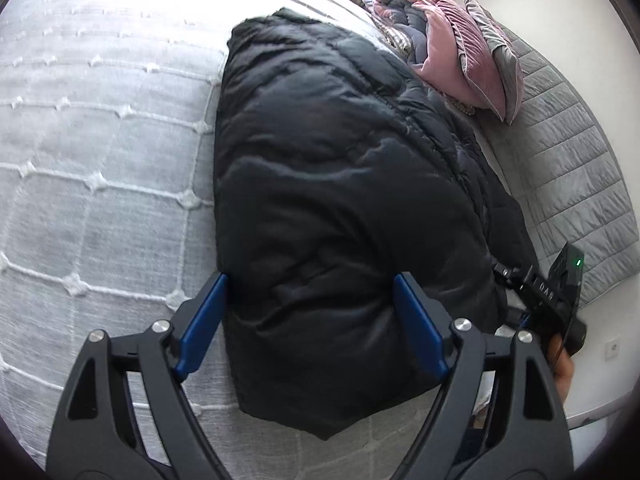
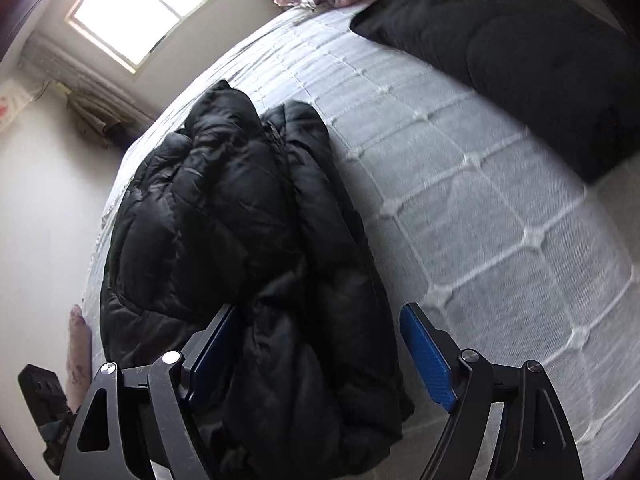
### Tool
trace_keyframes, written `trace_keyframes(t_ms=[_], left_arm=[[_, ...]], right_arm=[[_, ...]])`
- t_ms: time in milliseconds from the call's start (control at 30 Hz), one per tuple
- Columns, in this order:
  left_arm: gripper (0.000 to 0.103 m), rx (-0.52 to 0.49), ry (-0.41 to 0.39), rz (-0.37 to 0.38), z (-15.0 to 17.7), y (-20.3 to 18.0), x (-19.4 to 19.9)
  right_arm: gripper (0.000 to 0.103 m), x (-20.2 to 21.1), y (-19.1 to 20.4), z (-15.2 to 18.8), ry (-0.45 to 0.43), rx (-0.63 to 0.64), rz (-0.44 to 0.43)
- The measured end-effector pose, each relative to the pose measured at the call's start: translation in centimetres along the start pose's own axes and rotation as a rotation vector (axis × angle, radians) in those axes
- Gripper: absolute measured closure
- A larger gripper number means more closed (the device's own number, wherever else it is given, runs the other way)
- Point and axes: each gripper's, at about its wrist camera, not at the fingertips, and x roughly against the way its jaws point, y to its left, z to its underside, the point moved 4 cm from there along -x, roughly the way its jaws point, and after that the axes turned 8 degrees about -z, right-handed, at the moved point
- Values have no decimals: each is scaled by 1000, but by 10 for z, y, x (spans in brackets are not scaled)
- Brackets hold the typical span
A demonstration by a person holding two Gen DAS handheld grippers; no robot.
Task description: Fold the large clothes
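Note:
A black puffer jacket (image 1: 344,208) lies folded lengthwise on the white quilted bed (image 1: 100,152). My left gripper (image 1: 312,312) is open, its blue pads straddling the jacket's near end just above it. In the right wrist view a bunched black puffer jacket (image 2: 240,240) lies near the bed's edge. My right gripper (image 2: 320,340) is open, its jaws wide apart over the jacket's near part. The other gripper and the hand holding it show at the left wrist view's right edge (image 1: 560,292).
Pink and grey pillows (image 1: 460,44) are piled at the bed's far end beside a grey quilted headboard (image 1: 580,168). A second dark padded piece (image 2: 540,64) lies at the upper right of the right wrist view. A window (image 2: 152,4) and white walls stand beyond the bed.

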Motion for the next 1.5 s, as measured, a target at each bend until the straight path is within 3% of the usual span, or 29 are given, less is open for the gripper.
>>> trace_keyframes(t_ms=[267, 533, 800, 967, 1500], left_arm=[[19, 33, 37, 14, 7, 3, -1], [17, 103, 84, 42, 16, 13, -7], [17, 103, 85, 33, 21, 5, -8], [16, 50, 61, 0, 25, -6, -8], [16, 54, 38, -44, 29, -15, -14]], right_arm=[[17, 11, -20, 23, -38, -91, -43], [14, -2, -37, 31, 18, -205, -118], [13, -2, -53, 33, 27, -268, -177], [12, -9, -46, 37, 55, -238, -200], [42, -15, -30, 42, 42, -209, -248]])
